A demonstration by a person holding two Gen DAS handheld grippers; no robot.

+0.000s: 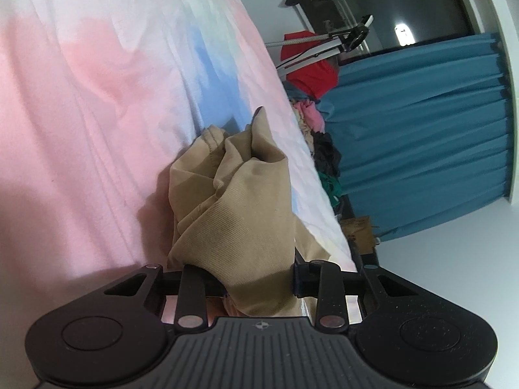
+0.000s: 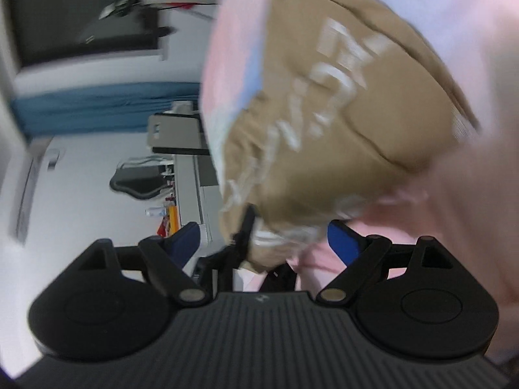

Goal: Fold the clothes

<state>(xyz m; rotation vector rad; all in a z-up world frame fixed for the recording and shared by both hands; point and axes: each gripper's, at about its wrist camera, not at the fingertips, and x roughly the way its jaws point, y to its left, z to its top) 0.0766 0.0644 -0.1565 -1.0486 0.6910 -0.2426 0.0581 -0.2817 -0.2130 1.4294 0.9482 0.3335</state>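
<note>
Tan clothing (image 1: 236, 214) lies bunched on the pink, white and blue bedsheet (image 1: 97, 97), one end of it gathered right up between the fingers of the left gripper (image 1: 259, 278). That gripper's jaws sit fairly close together with the fabric pinched between them, so it has hold of the garment. Beyond the bed edge, to the right in that view, a heap of mixed laundry (image 1: 324, 149) lies beside a teal curtain (image 1: 421, 149), with something red (image 1: 311, 71) behind a white stand. From the right wrist view, which is blurred, the same tan garment (image 2: 340, 123) shows white lettering and hangs over the sheet (image 2: 470, 16), its lower end dropping between the blue-padded fingers (image 2: 343, 243) of the right gripper (image 2: 262, 243). Those jaws stand wide apart; the cloth sits between them, and the pads are not closed on it.
</note>
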